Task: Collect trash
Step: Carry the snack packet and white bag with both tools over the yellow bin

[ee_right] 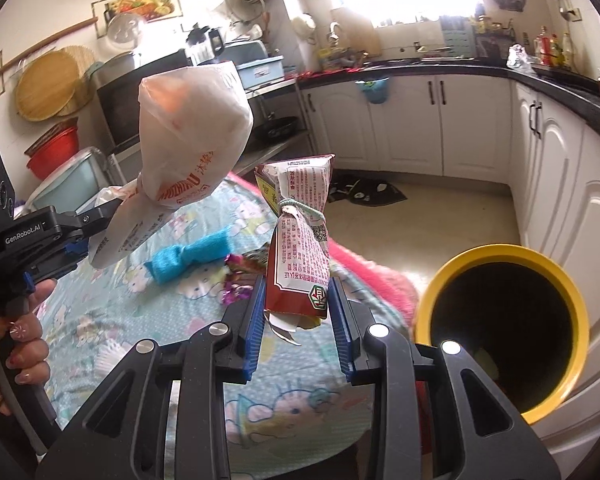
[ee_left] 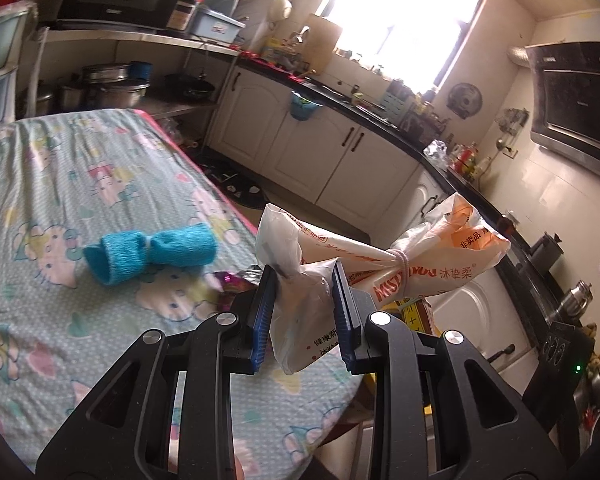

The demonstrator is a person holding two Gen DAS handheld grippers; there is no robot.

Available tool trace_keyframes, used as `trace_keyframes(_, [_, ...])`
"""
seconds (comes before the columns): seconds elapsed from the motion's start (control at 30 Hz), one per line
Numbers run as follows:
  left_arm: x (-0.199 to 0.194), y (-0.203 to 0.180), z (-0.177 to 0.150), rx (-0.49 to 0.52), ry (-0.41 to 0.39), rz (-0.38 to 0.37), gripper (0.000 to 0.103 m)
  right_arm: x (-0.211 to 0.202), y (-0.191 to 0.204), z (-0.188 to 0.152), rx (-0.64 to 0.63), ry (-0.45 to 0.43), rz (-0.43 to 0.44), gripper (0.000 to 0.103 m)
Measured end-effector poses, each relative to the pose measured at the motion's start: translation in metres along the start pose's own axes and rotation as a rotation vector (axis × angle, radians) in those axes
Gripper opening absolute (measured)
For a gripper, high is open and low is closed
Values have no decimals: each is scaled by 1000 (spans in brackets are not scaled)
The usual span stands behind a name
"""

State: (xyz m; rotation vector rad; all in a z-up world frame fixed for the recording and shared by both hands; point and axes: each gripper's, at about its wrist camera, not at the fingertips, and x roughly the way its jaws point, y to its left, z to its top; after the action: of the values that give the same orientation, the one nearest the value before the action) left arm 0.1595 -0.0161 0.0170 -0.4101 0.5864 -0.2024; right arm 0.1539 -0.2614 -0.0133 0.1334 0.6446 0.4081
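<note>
A cluttered kitchen surrounds the surface (ee_right: 100,312) with its cartoon cloth. The left claw (ee_left: 304,300) pinches a soft, light white-and-orange plastic bag (ee_left: 420,256) below its tied neck. The right claw (ee_right: 298,312) clamps a crinkly red-and-white paper packet (ee_right: 300,240) near the yellow-rimmed bin (ee_right: 504,332).

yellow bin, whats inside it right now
The yellow bin beside the table is mostly a dark hollow. A pale yellowish scrap shows low on its inner wall; the rest of the bottom is lost in shadow and partly covered by the right claw.
</note>
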Motion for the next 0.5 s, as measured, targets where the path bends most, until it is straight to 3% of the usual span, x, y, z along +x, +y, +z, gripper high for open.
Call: trace_keyframes(0.5, [28,-59,0,94,19,-66,21,-31,-43,8,60,-65,-109,29])
